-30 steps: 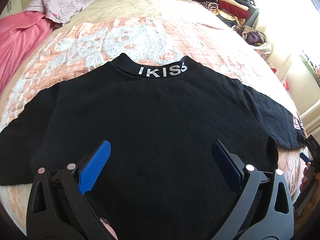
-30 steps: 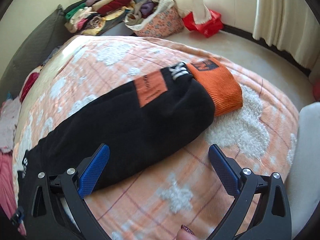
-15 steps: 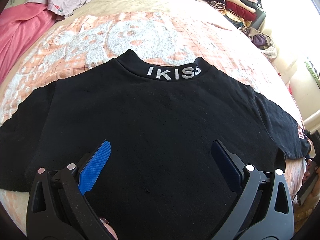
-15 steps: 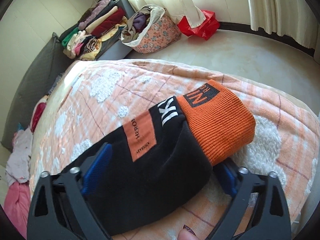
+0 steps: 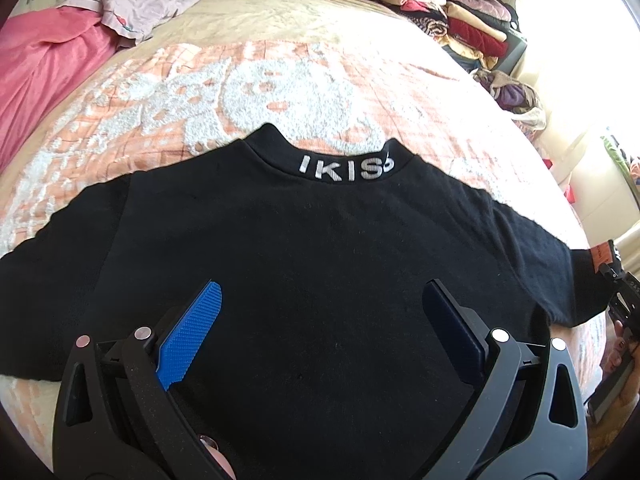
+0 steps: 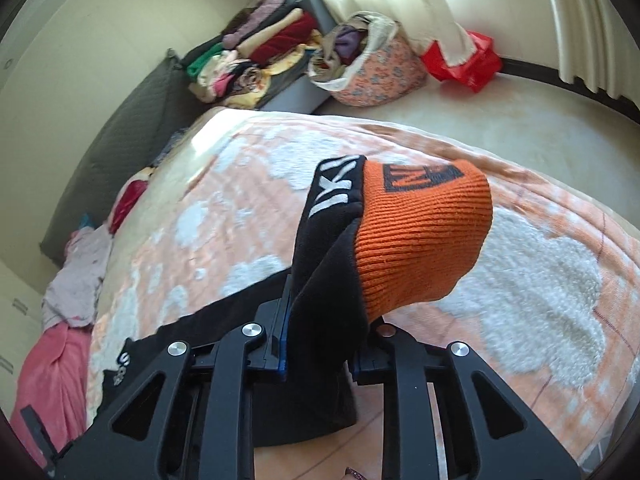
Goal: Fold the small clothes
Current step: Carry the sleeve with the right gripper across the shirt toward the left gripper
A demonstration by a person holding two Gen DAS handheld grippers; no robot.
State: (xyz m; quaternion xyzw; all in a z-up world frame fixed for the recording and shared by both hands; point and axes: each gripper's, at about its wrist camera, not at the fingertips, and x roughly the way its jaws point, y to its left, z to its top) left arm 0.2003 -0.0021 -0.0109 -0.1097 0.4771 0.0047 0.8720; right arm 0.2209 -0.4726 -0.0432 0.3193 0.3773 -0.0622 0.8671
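Left wrist view looks down on a black sweatshirt [image 5: 320,264] spread flat, back up, on a bed under a peach and white blanket [image 5: 280,92]. White letters run along its collar [image 5: 344,168], which lies on the side of the sweatshirt away from the camera. The left gripper [image 5: 320,312] hangs over the lower middle of the sweatshirt with its jaws spread wide and nothing between them; its blue pads [image 5: 192,332] are clear of the cloth. One sleeve reaches out to the left edge of the picture. The other sleeve runs right from the sweatshirt's body toward the right gripper [image 5: 622,292], seen only in part at the picture's edge.

From the right wrist camera, the right gripper [image 6: 320,344] has just been closing its jaws, and they now pinch the end of that sleeve [image 6: 332,280]. The sleeve's orange ribbed cuff [image 6: 420,240] stands up beyond the fingers, lifted off the blanket [image 6: 540,280], with the black cloth bunched between the pads. Beyond the sweatshirt's collar, pink and lilac garments [image 5: 80,32] lie at the head of the bed. Right of the sweatshirt, off the bed, stand a stack of folded clothes [image 6: 256,64] and a flowered basket [image 6: 376,76].
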